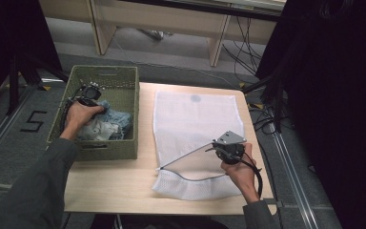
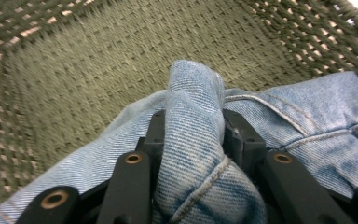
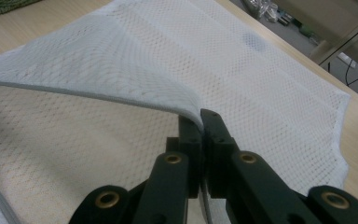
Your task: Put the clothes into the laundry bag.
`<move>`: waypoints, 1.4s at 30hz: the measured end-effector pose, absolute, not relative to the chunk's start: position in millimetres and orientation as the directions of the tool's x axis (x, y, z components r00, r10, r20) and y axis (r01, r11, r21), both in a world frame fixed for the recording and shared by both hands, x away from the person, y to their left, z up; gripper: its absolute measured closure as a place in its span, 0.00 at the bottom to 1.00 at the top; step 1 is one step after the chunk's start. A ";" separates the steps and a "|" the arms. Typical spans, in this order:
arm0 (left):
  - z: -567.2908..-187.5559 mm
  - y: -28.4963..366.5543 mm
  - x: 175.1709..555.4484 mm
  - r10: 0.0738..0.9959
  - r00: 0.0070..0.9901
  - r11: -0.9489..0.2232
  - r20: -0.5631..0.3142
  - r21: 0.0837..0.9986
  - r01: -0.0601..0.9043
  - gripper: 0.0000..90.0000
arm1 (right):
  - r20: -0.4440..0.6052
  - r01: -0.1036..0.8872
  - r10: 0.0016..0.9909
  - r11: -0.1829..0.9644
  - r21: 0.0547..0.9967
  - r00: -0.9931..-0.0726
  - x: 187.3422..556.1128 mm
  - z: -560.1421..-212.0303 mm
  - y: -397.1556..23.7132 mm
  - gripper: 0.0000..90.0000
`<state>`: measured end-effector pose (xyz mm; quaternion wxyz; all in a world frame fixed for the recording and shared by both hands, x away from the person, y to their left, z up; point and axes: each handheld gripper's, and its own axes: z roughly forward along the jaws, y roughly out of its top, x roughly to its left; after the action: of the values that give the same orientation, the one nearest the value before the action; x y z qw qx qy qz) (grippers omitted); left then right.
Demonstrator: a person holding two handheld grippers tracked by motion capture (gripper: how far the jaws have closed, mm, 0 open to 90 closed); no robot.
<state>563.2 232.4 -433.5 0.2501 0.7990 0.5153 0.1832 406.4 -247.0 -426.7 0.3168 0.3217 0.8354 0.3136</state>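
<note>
Writing: a "5" [image 1: 33, 121] marked on floor left of basket | count: one woven basket [image 1: 124, 78], one mesh bag [image 1: 195, 119], two grippers | left gripper [image 2: 193, 126] pinching denim fold [image 2: 193, 93] inside basket | right gripper [image 3: 200, 122] pressed together on bag's upper edge, held off table [image 1: 109, 186].

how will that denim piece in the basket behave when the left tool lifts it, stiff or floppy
Probably floppy: the denim piece already bunches into a soft fold between the left tool's jaws. It will likely drape and trail below the grip, since most of it lies crumpled in the woven basket. Slipping seems unlikely, as the thick fold fills the jaws.
</note>
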 end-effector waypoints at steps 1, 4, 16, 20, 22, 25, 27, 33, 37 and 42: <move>-434.0 232.9 563.5 0.916 0.402 -0.329 0.006 0.586 0.741 0.70 | -0.325 0.340 0.737 0.594 0.729 -0.593 406.2 -426.7 -246.6 0.98; -435.0 232.8 563.2 0.913 0.407 -0.312 -0.037 0.579 0.753 0.59 | -0.321 0.341 0.738 0.592 0.730 -0.593 406.5 -426.5 -245.9 0.98; -459.9 228.6 559.7 0.891 0.440 -0.351 -0.112 0.444 0.824 0.13 | -0.322 0.347 0.727 0.606 0.716 -0.607 406.1 -429.2 -245.6 0.97; -470.1 221.6 561.6 0.885 0.456 -0.371 -0.090 0.455 0.810 0.12 | -0.314 0.349 0.729 0.601 0.719 -0.608 405.0 -429.9 -243.5 0.97; -470.9 223.1 564.8 0.861 0.505 -0.427 -0.062 0.452 0.783 0.19 | -0.322 0.341 0.721 0.610 0.715 -0.613 405.3 -430.1 -243.4 0.97; -471.6 222.2 564.5 0.863 0.500 -0.420 -0.065 0.458 0.784 0.37 | -0.321 0.339 0.721 0.608 0.718 -0.614 405.7 -429.8 -243.0 0.97; -471.1 222.8 564.9 0.860 0.509 -0.428 -0.046 0.478 0.767 0.47 | -0.313 0.347 0.731 0.597 0.723 -0.606 404.6 -429.7 -242.6 0.97; -467.6 218.5 564.7 0.870 0.485 -0.369 -0.082 0.545 0.753 0.66 | -0.310 0.346 0.730 0.597 0.724 -0.609 406.6 -429.6 -242.9 0.97; -459.3 216.8 563.1 0.841 0.516 -0.339 -0.160 0.588 0.734 0.69 | -0.292 0.363 0.741 0.583 0.727 -0.605 408.5 -429.6 -242.7 0.97; -451.7 222.0 560.9 0.807 0.534 -0.298 -0.253 0.605 0.738 0.68 | -0.301 0.349 0.731 0.592 0.727 -0.613 410.1 -429.8 -241.6 0.97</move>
<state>560.9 222.0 -451.7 0.3466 0.8042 0.4803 0.0498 410.1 -241.6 -429.8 0.3006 0.3214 0.8399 0.3177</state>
